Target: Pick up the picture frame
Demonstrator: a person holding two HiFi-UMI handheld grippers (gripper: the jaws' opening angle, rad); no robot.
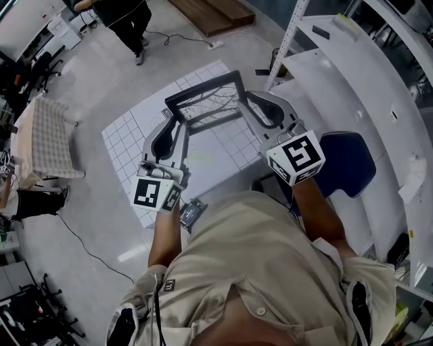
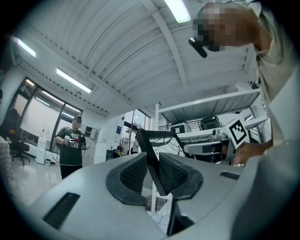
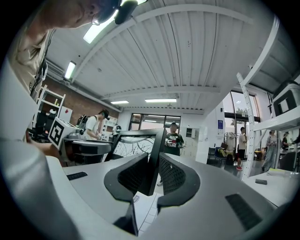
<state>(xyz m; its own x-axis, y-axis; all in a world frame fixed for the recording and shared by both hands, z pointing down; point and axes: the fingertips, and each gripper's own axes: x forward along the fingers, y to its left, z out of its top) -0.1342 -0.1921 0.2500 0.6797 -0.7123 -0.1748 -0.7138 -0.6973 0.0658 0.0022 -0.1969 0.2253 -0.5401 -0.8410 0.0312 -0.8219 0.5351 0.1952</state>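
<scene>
The picture frame (image 1: 210,101) is black, with a drawing of bare branches, and hangs in the air above a white grid mat (image 1: 132,145). My left gripper (image 1: 174,125) is shut on its left edge and my right gripper (image 1: 256,107) on its right edge. In the left gripper view the frame's edge (image 2: 149,149) runs between the ribbed pads (image 2: 133,174), which press on it, and the right gripper's marker cube (image 2: 237,131) shows beyond. In the right gripper view the frame (image 3: 157,146) stands clamped between the dark pads (image 3: 171,176).
White shelving (image 1: 352,67) curves along the right, with a blue seat (image 1: 350,163) under it. A cart with a checked cloth (image 1: 44,138) stands at the left. A person (image 1: 125,20) stands at the far side near a wooden pallet (image 1: 213,13). A small dark device (image 1: 193,212) lies by the mat.
</scene>
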